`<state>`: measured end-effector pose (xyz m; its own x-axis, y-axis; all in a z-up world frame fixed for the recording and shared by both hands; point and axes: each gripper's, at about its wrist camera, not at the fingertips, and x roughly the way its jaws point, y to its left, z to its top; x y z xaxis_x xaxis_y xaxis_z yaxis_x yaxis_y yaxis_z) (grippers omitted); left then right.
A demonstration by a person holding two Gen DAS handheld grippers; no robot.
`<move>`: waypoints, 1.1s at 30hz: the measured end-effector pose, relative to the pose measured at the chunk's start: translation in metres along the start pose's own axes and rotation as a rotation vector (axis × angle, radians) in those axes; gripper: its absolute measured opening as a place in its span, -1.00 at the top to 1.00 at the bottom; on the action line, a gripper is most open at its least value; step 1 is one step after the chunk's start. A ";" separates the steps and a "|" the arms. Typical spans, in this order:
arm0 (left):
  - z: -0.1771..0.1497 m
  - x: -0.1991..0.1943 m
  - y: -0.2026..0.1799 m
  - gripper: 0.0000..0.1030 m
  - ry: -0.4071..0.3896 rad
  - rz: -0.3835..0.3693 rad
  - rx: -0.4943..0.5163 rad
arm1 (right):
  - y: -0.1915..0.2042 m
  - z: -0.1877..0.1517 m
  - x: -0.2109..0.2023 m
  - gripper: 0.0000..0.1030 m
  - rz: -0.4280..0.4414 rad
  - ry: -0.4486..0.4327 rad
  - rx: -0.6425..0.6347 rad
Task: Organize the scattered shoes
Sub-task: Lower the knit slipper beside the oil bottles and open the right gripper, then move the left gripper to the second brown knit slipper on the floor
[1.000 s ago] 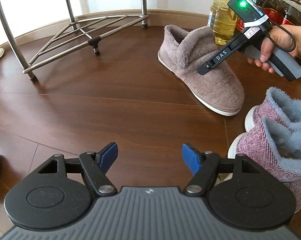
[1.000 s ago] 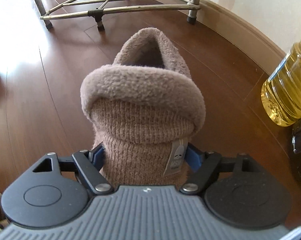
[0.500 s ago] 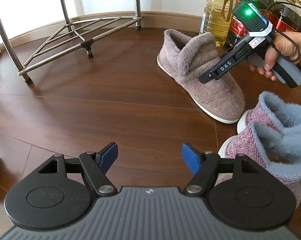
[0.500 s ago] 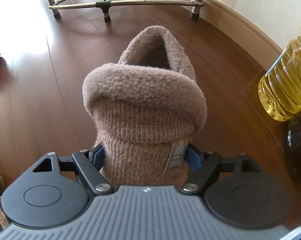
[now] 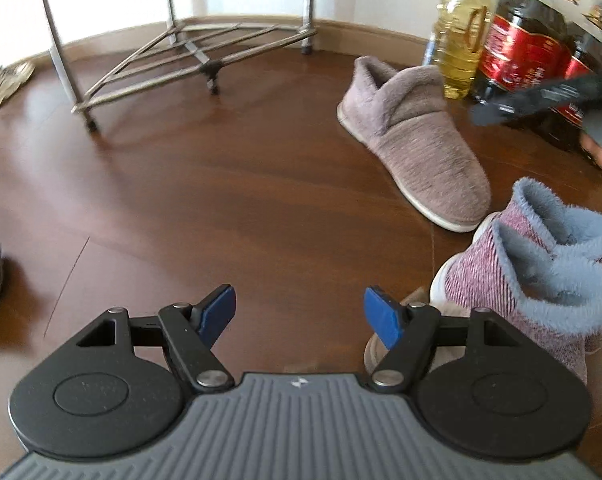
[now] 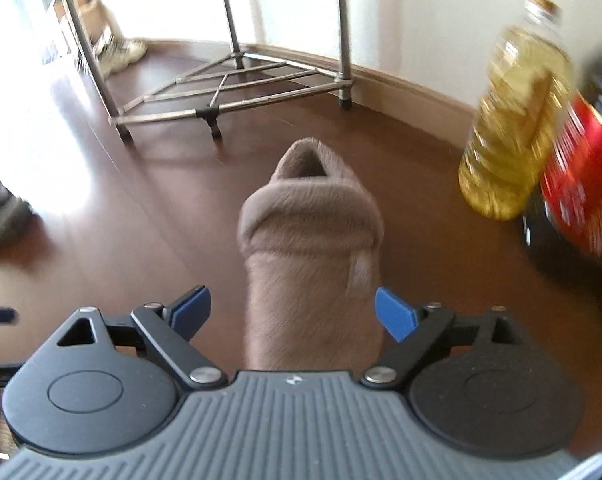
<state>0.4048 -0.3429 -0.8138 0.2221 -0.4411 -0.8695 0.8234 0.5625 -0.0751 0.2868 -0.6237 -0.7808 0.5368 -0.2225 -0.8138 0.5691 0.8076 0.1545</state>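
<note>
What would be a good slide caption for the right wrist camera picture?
Open right gripper poised over a brown fleece slipper on the wooden floor, jaws apart on either side, cooking oil bottle nearby.

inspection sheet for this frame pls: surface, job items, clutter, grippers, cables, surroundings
Surface: dark wood floor, glare patch in right wrist view.
Job's things: brown slipper on floor; pink-and-blue slipper pair side by side; pale sneaker and a dark shoe at the edges.
Clutter: yellow oil bottle, red-labelled dark bottles near the wall.
Grippers: left gripper open, empty; right gripper open, straddling the brown slipper, pads apart from it.
Cables: nothing seen.
Surroundings: metal rack, baseboard, white wall.
</note>
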 end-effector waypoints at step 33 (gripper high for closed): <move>-0.054 -0.133 0.089 -0.40 0.146 0.202 -0.169 | 0.111 0.003 -0.016 -0.79 0.255 0.039 -0.116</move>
<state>0.4202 -0.1963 -0.7308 0.2850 -0.2102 -0.9352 0.6691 0.7423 0.0371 0.3430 -0.5324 -0.7485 0.6277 0.0157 -0.7783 0.3425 0.8922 0.2942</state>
